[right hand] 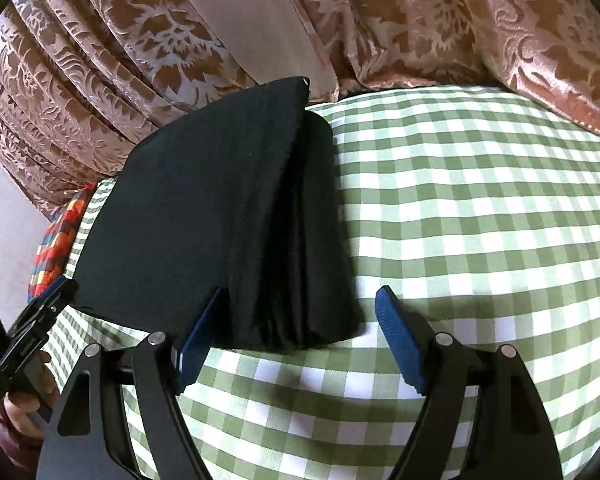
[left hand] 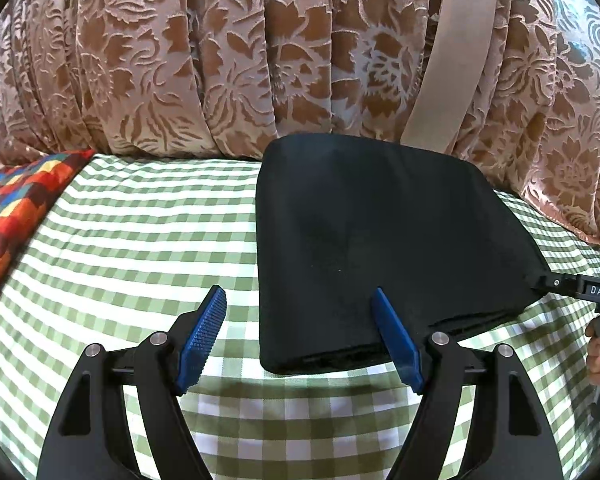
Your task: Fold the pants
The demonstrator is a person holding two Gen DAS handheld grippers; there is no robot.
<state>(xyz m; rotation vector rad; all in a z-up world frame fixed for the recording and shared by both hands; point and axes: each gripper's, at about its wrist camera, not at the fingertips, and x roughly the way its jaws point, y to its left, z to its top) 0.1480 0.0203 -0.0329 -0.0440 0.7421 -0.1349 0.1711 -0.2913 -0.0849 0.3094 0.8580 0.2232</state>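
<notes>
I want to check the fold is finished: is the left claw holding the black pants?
No. The left claw stands open, and the folded black pants lie flat on the checked cloth with neither pad pressing them.

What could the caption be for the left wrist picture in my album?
Folded black pants lie on a green checked cloth as the open left gripper hovers at their near corner.

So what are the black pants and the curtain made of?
The black pants look like soft matte woven cloth, maybe cotton: no shine, with stacked fold layers showing at the edge. The curtain looks like shiny velvety fabric, since its raised flower pattern catches light. I can't tell exactly.
</notes>
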